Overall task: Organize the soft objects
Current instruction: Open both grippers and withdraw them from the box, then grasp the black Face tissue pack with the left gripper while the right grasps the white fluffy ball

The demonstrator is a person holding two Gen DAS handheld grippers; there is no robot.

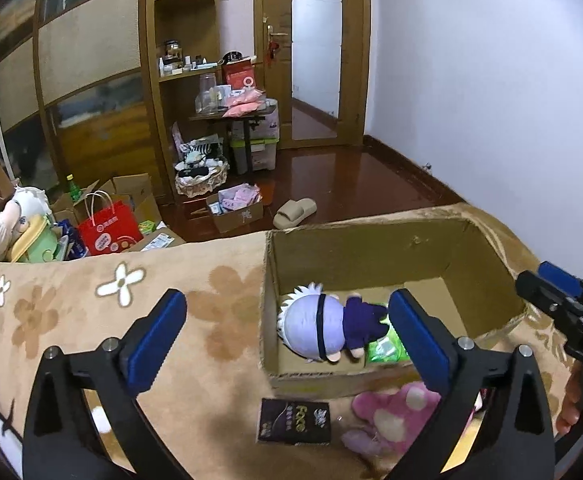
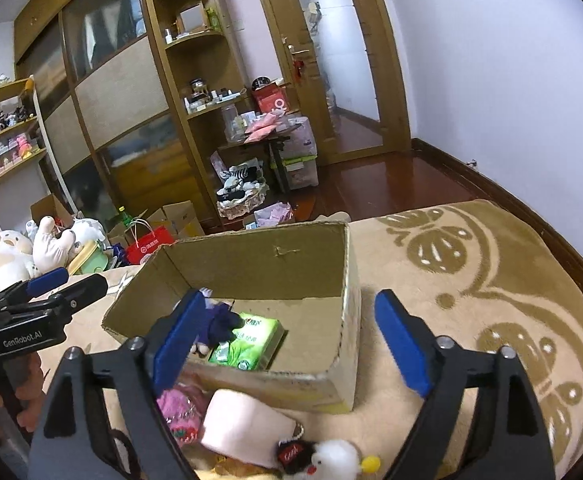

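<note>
Already the cardboard box (image 1: pixel 371 248) on the flower-patterned blanket (image 1: pixel 71 312) holds two things: a white-haired plush doll in dark clothes (image 1: pixel 323 326) lying on its side, and a green tissue pack (image 2: pixel 247 340) just beside it. Both grippers are released. The left gripper (image 1: pixel 287 336) hovers over the blanket at the box's near left corner with its jaws spread wide and nothing between them; the right gripper (image 2: pixel 291 340) stands over the near edge of the box, jaws likewise apart and empty. So one placement looks finished, and the step in hand is picking the next soft thing.

Waiting outside the near wall of the box are a pink spotted plush (image 1: pixel 391 412), a pale pink pouch (image 2: pixel 247 428) and a small white fluffy chick (image 2: pixel 335 460). A black carton (image 1: pixel 295 422) lies there too; it looks stiff, so probably not a candidate. The next move calls for lowering one gripper toward the heap, bracketing a single toy, and pinching gently, since the plush will give.
</note>
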